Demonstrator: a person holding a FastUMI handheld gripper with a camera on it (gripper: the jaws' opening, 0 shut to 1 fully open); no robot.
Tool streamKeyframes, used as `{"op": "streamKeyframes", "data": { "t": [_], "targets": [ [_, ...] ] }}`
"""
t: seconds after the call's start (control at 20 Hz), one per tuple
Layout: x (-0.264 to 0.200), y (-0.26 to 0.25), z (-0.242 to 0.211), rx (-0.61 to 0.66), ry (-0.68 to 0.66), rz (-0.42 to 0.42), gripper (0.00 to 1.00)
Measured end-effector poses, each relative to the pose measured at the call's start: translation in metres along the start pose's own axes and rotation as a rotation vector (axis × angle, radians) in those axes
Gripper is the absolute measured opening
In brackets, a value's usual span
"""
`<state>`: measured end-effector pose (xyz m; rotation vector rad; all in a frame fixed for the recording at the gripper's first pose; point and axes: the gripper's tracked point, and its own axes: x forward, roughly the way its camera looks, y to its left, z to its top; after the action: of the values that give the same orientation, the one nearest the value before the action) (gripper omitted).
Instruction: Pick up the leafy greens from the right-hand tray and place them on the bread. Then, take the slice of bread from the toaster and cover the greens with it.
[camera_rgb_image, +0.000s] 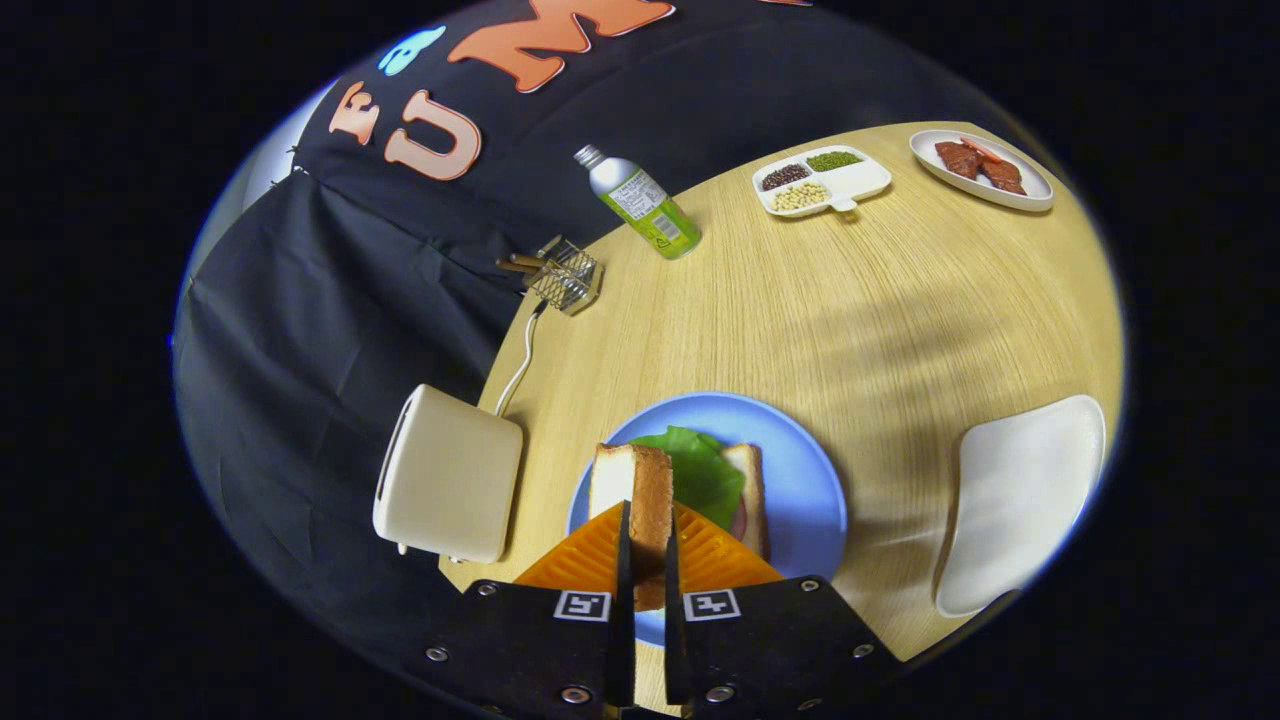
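Clamped edge-on between our claw's (645, 560) fingers, the bread slice (643, 500) hangs over the blue plate (800, 470), just above the lettuce (700, 470) on the bottom slice (750, 490), so we judge the covering step under way, needing it laid flat next.

Gripper (648, 560) is hovering at the near table edge, fingers (590, 560) nearly closed, both pressing a bread slice (640, 495) held on edge between them.
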<state>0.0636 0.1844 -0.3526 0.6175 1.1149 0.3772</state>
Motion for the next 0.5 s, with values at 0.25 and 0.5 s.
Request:
{"op": "streamKeyframes", "data": {
  "t": [0.25, 0.5],
  "targets": [
    [0.006, -0.022, 0.004, -0.047, -0.028, -0.102, 0.24],
    [0.008, -0.034, 0.007, -0.122, -0.062, -0.169, 0.48]
  ]
}}
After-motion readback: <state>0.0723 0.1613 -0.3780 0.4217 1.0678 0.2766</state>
